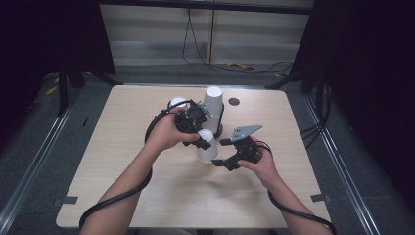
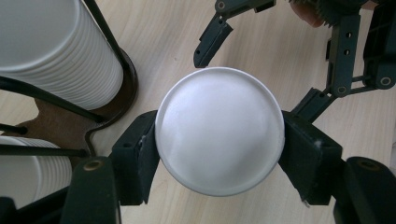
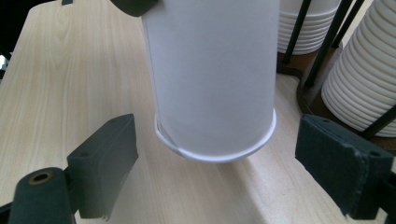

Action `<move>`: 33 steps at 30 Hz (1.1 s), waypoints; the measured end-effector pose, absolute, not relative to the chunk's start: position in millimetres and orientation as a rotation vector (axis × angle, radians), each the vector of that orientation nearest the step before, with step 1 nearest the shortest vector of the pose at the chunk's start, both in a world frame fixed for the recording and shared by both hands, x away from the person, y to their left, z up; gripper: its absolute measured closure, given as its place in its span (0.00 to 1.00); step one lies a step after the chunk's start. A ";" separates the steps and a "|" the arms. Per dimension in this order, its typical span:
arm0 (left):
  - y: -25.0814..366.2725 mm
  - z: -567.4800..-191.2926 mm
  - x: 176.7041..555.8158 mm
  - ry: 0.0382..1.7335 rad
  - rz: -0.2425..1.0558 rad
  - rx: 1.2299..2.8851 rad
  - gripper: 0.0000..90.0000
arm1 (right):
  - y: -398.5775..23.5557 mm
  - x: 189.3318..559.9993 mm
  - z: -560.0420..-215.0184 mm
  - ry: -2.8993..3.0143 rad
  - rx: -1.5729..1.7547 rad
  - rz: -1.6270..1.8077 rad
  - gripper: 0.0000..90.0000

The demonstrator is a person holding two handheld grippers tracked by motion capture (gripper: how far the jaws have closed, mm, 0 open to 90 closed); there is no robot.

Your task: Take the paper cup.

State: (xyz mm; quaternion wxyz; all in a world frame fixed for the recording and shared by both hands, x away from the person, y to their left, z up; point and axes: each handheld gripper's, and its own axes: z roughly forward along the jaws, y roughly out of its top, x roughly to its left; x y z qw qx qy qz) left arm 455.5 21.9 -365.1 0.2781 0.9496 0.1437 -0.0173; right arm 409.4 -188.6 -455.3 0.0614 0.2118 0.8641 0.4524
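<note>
Jaws first: left gripper is clamped on a white paper cup, inverted, pads pinching its closed base end from both sides — the left gripper view looks straight down on the round base with a black pad pressed on each flank. Right gripper stands wide, nothing between the pads; in the right gripper view its two black jaws flank the cup's rolled rim with clear gaps on both sides. Cup sits near mid-table on the pale wood table, just in front of the black wire cup rack that holds stacks of white paper cups. Cup's long axis runs close to vertical, slightly tilted, mouth down; the rim looks just above the tabletop or barely on it, can't tell which. Key relation — the mouth end lies directly ahead of the right gripper's jaws and between them, so I judge the next move needs only a squeeze or a short push forward, with the left hand holding the top steady. A thin second edge shows at the rim on one side in the right gripper view, possibly two nested cups being pulled apart; not sure. Hidden: the cup's inside, the rack's base behind the cup, and the top of the cup where the right gripper view cuts it off.
</note>
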 end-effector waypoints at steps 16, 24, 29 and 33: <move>5.7 -365.1 454.6 0.341 -0.059 2.571 0.38 | -189.0 410.1 -455.2 2.601 0.645 1.400 0.14; -1.3 -362.7 452.2 0.316 -0.072 2.568 0.38 | -189.7 411.4 -458.0 2.604 0.656 1.401 0.14; -3.0 -361.2 451.4 0.315 -0.073 2.561 0.38 | -189.5 411.4 -459.0 2.601 0.666 1.397 0.14; -3.4 -360.2 451.6 0.304 -0.075 2.567 0.38 | -189.8 411.5 -459.5 2.598 0.669 1.402 0.14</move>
